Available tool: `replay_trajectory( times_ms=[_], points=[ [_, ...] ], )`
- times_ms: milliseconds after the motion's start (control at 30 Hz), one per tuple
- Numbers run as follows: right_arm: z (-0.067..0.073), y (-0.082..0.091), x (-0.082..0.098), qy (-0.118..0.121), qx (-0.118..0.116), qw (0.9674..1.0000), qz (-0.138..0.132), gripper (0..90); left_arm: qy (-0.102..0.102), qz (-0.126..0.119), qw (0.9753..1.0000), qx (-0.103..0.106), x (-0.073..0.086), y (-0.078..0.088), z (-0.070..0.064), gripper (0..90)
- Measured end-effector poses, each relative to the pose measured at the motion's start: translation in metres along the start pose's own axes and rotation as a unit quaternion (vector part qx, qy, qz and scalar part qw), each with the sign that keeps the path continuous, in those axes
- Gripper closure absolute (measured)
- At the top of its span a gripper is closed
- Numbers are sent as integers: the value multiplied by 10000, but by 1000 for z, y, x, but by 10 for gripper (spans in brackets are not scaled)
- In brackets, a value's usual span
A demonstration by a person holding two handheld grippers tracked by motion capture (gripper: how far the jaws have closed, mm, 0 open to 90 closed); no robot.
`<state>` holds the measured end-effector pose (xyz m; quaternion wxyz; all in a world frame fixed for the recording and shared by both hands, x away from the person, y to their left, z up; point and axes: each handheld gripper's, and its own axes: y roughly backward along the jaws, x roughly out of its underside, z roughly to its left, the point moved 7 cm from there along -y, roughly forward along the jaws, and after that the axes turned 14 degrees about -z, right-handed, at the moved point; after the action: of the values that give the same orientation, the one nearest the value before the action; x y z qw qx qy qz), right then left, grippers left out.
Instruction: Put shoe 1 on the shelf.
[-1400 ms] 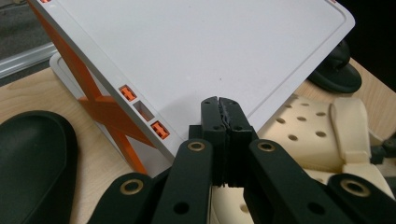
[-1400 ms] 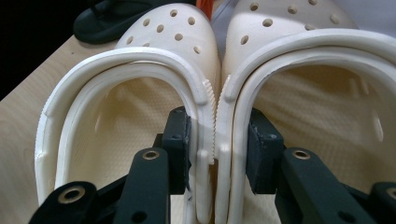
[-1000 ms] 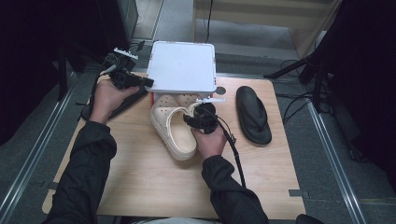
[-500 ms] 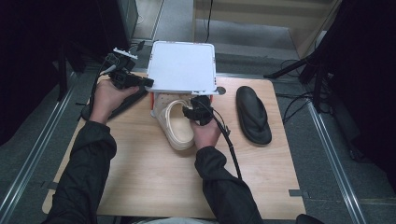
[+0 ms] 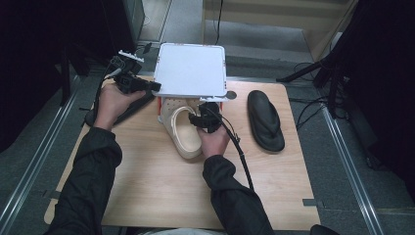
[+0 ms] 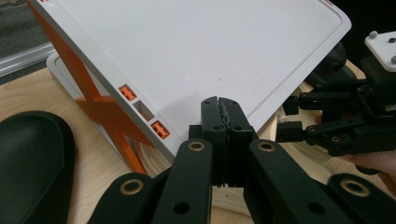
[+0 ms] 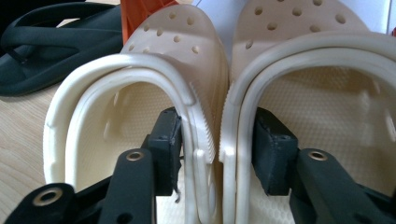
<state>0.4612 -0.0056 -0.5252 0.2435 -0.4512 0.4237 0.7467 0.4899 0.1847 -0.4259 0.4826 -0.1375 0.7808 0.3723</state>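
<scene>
Two cream clogs lie side by side, the left clog (image 7: 177, 51) and the right clog (image 7: 303, 28), toes pointing into a white box with orange trim (image 5: 159, 105). My right gripper (image 7: 217, 140) has one jaw inside each clog, straddling their two touching inner walls. Its jaws have just been opening and stand slack beside the walls. In the high view the right gripper (image 5: 198, 117) sits over the clogs (image 5: 183, 134) below the raised white lid (image 5: 191, 68). My left gripper (image 6: 224, 109) is shut, its tips against the lid's (image 6: 196, 51) lower edge, and the left gripper (image 5: 154, 87) sits at the lid's left side.
A black flip-flop (image 5: 266, 120) lies on the wooden table to the right of the box. Another black sandal (image 5: 129, 105) lies at the left under my left hand. Bare tabletop (image 5: 161, 186) stretches toward the front edge.
The right hand has slid the pair of clogs away from the table's middle toward the box, their toes now under the raised lid. The left hand and the lid have stayed put.
</scene>
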Motion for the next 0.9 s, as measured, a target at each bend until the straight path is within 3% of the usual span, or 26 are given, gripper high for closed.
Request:
replay_trajectory(
  times_ms=[233,367,467,633,900],
  points=[
    [-1,2,0,-7,-103,9999,42,547,-3,2,10000,-5,0,0,0,900],
    [-3,2,-2,55,-3,10000,-37,612,-3,-1,10000,-6,0,0,0,900],
    [-4,1,-3,-119,-86,9999,-37,565,20,-8,10000,24,0,0,0,900],
    [-2,4,-2,-83,-100,9999,26,532,12,-10,10000,7,0,0,0,900],
    [-2,25,-7,-91,-225,9997,-3,518,-2,-3,10000,-17,0,0,0,900]
  ],
)
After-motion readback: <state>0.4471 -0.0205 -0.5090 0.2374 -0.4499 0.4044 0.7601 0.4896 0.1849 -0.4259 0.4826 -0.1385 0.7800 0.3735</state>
